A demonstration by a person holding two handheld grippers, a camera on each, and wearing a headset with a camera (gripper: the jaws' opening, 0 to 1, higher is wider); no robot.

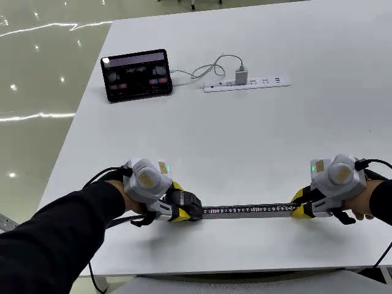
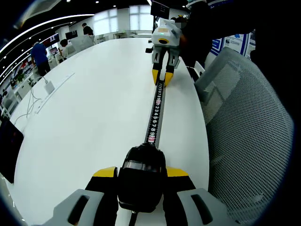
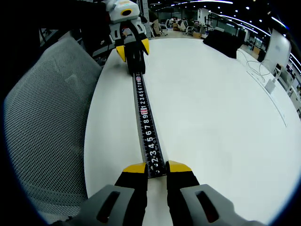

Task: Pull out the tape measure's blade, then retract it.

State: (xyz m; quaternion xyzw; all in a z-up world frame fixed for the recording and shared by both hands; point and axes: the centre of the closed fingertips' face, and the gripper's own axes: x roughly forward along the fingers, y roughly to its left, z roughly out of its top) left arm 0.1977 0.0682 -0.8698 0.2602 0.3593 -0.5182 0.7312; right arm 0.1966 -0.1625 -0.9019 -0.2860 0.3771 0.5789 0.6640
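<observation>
The black tape measure case (image 1: 185, 204) lies near the white table's front edge, clamped in my left gripper (image 1: 177, 202); in the left gripper view the case (image 2: 141, 178) sits between the yellow-tipped jaws. Its dark numbered blade (image 1: 248, 211) is drawn out flat along the table to the right. My right gripper (image 1: 300, 204) is shut on the blade's end; in the right gripper view the blade (image 3: 146, 127) runs from my right gripper (image 3: 156, 170) to the left gripper (image 3: 133, 47). In the left gripper view the blade (image 2: 155, 113) reaches the right gripper (image 2: 163, 77).
A tablet (image 1: 136, 74) stands at the back left of the table (image 1: 245, 141). A white power strip (image 1: 248, 82) with a plugged charger and cable lies behind the middle. A grey mesh chair (image 2: 249, 141) sits close to the table's front edge.
</observation>
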